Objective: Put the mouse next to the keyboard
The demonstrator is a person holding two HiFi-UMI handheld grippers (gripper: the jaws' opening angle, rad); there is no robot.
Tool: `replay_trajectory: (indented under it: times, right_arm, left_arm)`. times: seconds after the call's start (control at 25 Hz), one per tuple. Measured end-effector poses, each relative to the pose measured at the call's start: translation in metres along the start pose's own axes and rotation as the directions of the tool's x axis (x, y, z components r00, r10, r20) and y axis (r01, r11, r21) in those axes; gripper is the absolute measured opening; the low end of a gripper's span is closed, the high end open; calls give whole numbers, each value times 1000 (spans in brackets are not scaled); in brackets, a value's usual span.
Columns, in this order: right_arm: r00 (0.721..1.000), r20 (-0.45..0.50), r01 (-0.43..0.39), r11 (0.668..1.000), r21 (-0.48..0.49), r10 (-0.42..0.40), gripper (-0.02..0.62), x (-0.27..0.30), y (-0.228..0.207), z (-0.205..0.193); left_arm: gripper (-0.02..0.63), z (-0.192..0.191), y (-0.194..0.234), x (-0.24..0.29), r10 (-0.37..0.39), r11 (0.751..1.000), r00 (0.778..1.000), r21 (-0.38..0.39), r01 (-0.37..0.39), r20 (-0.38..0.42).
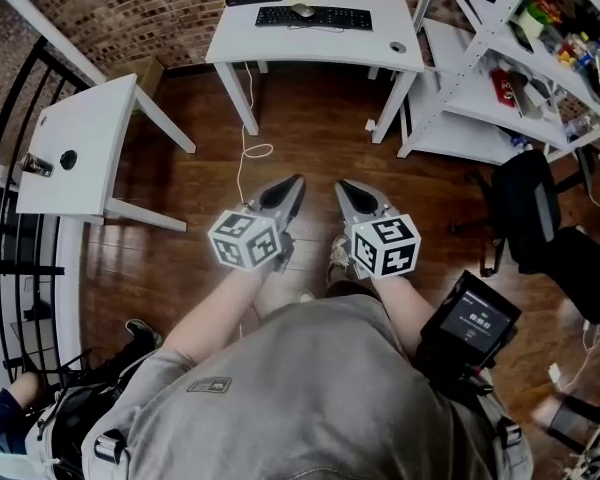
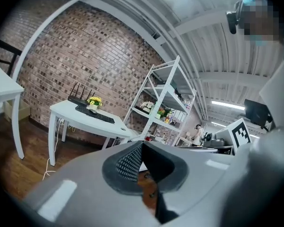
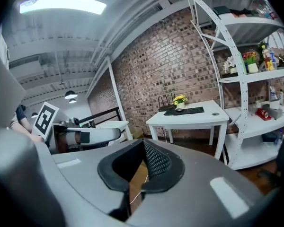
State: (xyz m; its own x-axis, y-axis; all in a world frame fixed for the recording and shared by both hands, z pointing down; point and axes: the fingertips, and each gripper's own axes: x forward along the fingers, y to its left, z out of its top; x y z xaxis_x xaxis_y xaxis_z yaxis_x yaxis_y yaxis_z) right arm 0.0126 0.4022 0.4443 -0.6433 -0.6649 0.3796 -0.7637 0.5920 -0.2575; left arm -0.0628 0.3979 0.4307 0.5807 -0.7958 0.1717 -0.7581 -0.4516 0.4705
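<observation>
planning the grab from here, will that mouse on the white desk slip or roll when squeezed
The mouse looks small and rounded, so it is probably light but may slip from flat jaws. It lies flat beyond the keyboard on the desk, so rolling seems unlikely.

I saw the black keyboard [image 1: 313, 17] lying flat near the back of the white desk [image 1: 380, 43]. The small pale mouse [image 1: 303, 10] sat just behind the keyboard's far long edge, left of its middle; whether they touched, I couldn't tell.
</observation>
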Motion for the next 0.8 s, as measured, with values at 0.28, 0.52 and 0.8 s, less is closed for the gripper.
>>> replay_trajectory:
  times: [0.28, 0.52, 0.8]
  right_arm:
    - [999, 7, -37, 999, -7, 37, 11, 45, -47, 42]
    - [997, 0, -74, 997, -26, 74, 12, 74, -96, 71]
    - [995, -1, -101, 995, -25, 101, 11, 96, -133, 89]
  left_arm:
    - [1, 32, 29, 58, 42, 999, 999, 8, -42, -12]
    - [0, 56, 44, 114, 81, 997, 997, 5, -81, 12]
    - [2, 68, 52, 157, 105, 994, 994, 3, -105, 20]
